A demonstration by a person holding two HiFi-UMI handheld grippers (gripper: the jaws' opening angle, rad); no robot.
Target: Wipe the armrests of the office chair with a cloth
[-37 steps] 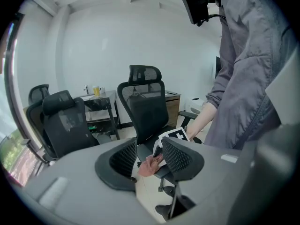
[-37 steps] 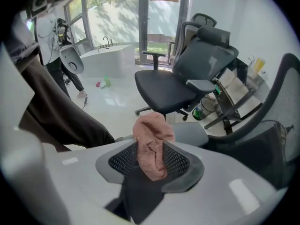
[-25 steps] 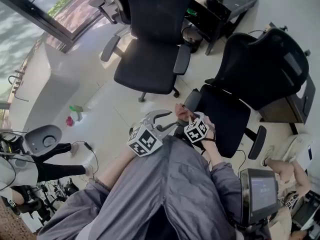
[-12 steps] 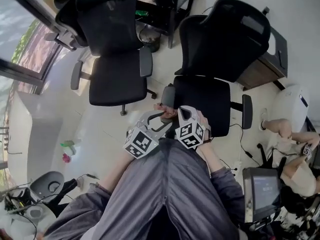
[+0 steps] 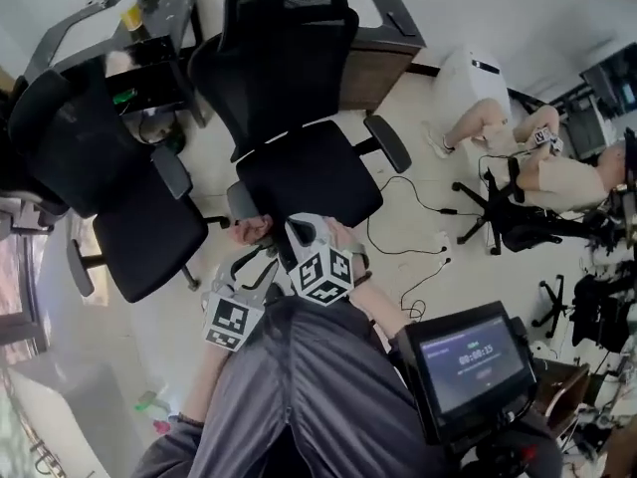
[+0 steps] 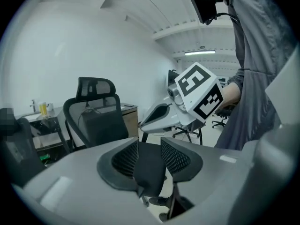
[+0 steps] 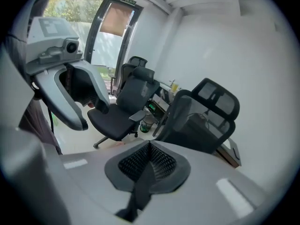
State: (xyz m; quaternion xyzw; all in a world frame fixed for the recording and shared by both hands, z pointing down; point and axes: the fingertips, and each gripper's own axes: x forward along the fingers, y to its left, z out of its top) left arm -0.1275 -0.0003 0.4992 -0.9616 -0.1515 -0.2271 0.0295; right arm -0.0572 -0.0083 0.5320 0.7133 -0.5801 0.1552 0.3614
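- Head view: the office chair faces you, its seat just ahead of both tips; the armrest at picture left and the armrest at picture right have neither hand-held gripper on them.
- Left gripper view: your left hand-held gripper stands narrowly parted; the dark shape in the gap reads as the seat beyond, not a thing pinched.
- Right gripper view: your right hand-held gripper is closed pad to pad; no fabric shows between the pads.
- The cloth: a small pinkish bundle sits just ahead of your left tips, beside the front of the picture-left armrest; I take it for the cloth, yet it is too small to be sure; nor can I tell whether anything holds it.
- Step, as I judge it: you are lining up and wiping has not begun; the next move calls for a firm pinch on the cloth, then a flat pass along the nearer armrest.
- Around: a second chair crowds that side, its own arm near; cables trail over the floor at picture right; a screen juts by your right elbow; another person sits beyond.
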